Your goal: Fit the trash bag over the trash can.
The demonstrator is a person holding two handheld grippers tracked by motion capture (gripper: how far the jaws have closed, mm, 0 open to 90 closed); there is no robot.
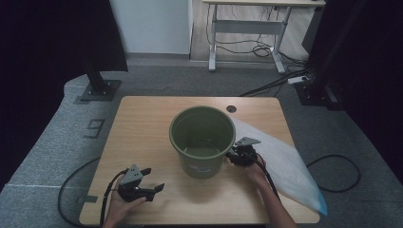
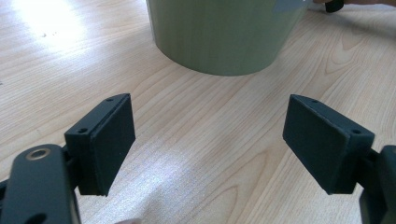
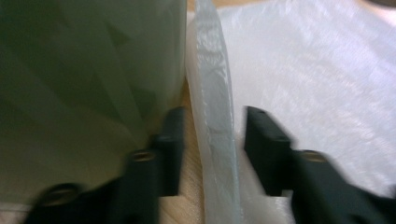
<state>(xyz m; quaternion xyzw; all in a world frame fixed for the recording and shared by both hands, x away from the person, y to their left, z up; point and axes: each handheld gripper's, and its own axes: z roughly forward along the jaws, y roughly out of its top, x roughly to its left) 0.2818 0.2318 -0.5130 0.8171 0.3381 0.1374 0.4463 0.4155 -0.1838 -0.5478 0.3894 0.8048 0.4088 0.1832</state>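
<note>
On the left side of the wooden desk (image 1: 142,123), near the front edge, a hand holds the left gripper (image 1: 153,179). Its two black fingers (image 2: 109,140) are spread wide apart with nothing between them, only bare wood. They point toward the bucket but stay well apart from it.

In the middle of the desk stands a green bucket (image 1: 202,140). It is upright and looks empty inside.

Just to the right of the bucket, at its lower side, is the right gripper (image 1: 234,156), held by the other hand (image 1: 256,172). In the right gripper view, a raised fold of the clear plastic bag (image 3: 217,116) stands between its fingers (image 3: 264,140). The fingers are partly closed, with small gaps on both sides of the fold, so they are not pinching it. The left finger sits just beside the bucket wall.

The plastic bag (image 1: 290,166) lies flat on the right part of the desk. It starts near the bucket's rim and runs to the front right corner, where its edge hangs over the desk.
</note>
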